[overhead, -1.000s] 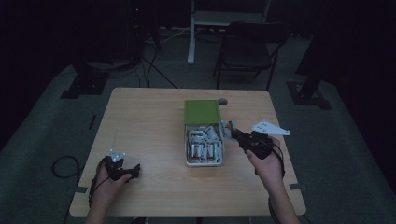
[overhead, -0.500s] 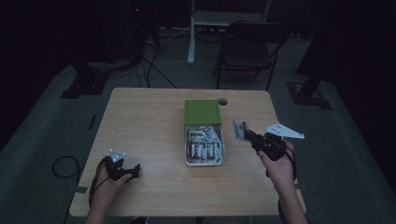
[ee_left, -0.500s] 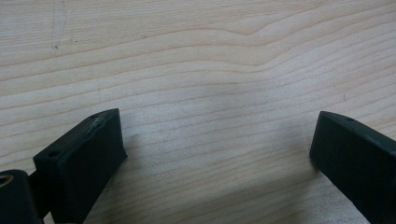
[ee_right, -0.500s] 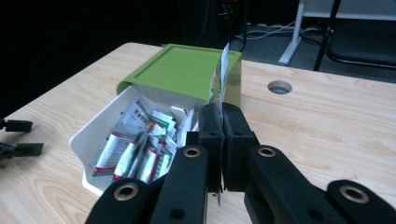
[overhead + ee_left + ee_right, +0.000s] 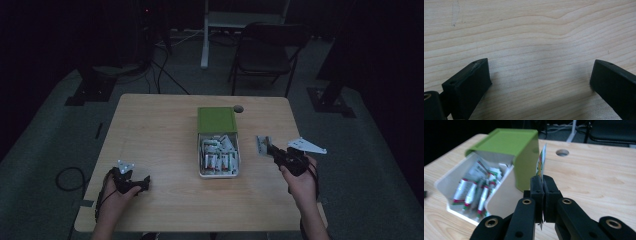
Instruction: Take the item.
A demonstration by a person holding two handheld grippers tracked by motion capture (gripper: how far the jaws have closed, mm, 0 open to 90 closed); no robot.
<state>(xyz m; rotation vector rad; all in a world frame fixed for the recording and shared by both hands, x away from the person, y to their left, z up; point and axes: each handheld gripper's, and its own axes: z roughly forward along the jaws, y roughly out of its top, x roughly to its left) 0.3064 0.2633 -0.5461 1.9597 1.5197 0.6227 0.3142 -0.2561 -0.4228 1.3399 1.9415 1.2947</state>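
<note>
Your left gripper (image 5: 131, 180) rests on the bench (image 5: 150, 140), jaws spread wide around bare wood. Beyond its jaws sits the green-lidded box (image 5: 218, 145) of tubes. Your right gripper (image 5: 272, 149) pinches a flat packet (image 5: 541, 163) upright, just beside that box.

Print on the packets (image 5: 481, 192) seems too blurred to read.
</note>
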